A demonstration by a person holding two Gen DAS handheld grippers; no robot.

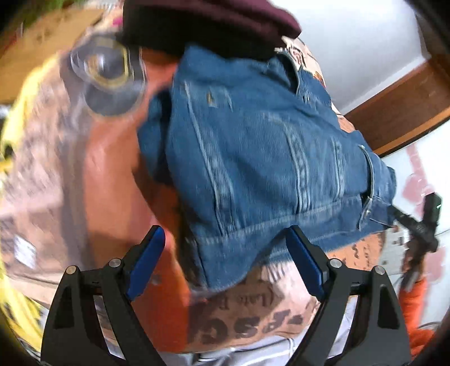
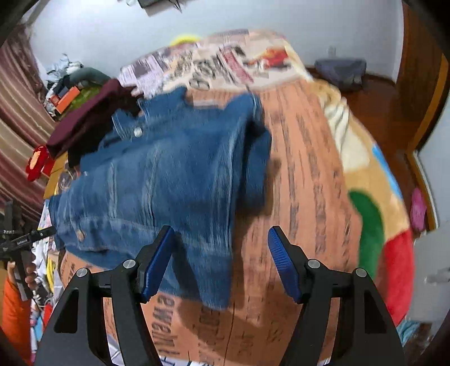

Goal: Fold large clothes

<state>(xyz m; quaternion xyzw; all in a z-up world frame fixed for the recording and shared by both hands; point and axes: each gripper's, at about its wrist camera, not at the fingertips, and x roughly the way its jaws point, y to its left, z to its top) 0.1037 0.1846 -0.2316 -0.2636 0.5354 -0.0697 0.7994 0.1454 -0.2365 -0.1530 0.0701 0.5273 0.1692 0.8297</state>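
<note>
A blue denim jacket (image 1: 261, 140) lies partly folded on an orange printed blanket (image 1: 112, 174). My left gripper (image 1: 227, 261) is open and empty, its blue pads just short of the jacket's lower hem. In the right wrist view the jacket (image 2: 168, 180) lies ahead and left, with one corner hanging toward me. My right gripper (image 2: 220, 261) is open and empty, just above that corner and the blanket (image 2: 303, 180). The other gripper (image 2: 19, 245) shows at the left edge, held in a hand.
A dark maroon garment (image 1: 208, 19) lies beyond the jacket; it also shows in the right wrist view (image 2: 92, 121). A clear glass object (image 1: 107, 76) sits on the blanket. A colourful plush blanket (image 2: 379, 225) lies to the right. Brown wooden floor (image 2: 388, 107) is beyond.
</note>
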